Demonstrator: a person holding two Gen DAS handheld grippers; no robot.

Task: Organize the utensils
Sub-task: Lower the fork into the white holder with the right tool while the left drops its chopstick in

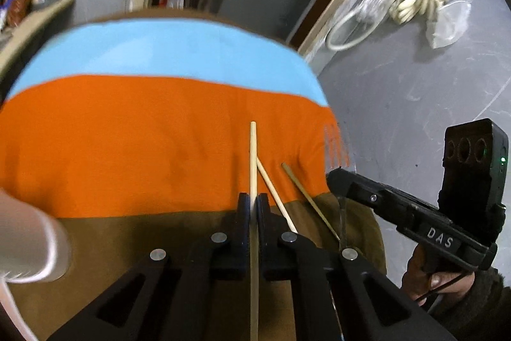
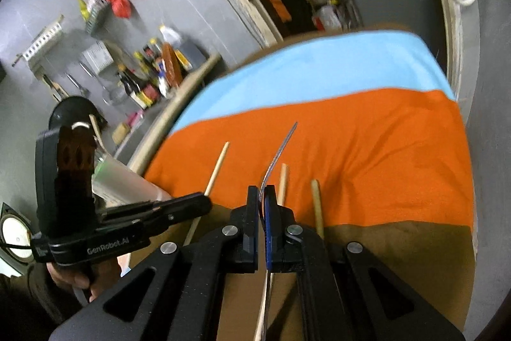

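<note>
My left gripper (image 1: pixel 253 197) is shut on a pale wooden chopstick (image 1: pixel 253 149) that points away over the orange band of the cloth. Two more chopsticks (image 1: pixel 274 197) (image 1: pixel 306 197) lie just right of it, across the orange and brown bands. My right gripper (image 2: pixel 262 190) is shut on a metal fork (image 2: pixel 281 146), seen edge-on and curving up. In the left wrist view that right gripper (image 1: pixel 330 176) hovers at the cloth's right edge, and the fork's tines (image 1: pixel 335 146) are blurred. The right wrist view shows the left gripper (image 2: pixel 209 200) with its chopstick (image 2: pixel 218 168) and the two loose chopsticks (image 2: pixel 282 181) (image 2: pixel 316 200).
The striped cloth (image 1: pixel 143 133), blue, orange and brown, covers the table. A white cup-like container (image 1: pixel 32 238) stands at its near left corner, behind the left gripper (image 2: pixel 127 181) in the right wrist view. Grey floor (image 1: pixel 415 91) lies past the right edge. A shelf of bottles (image 2: pixel 150 79) stands further left.
</note>
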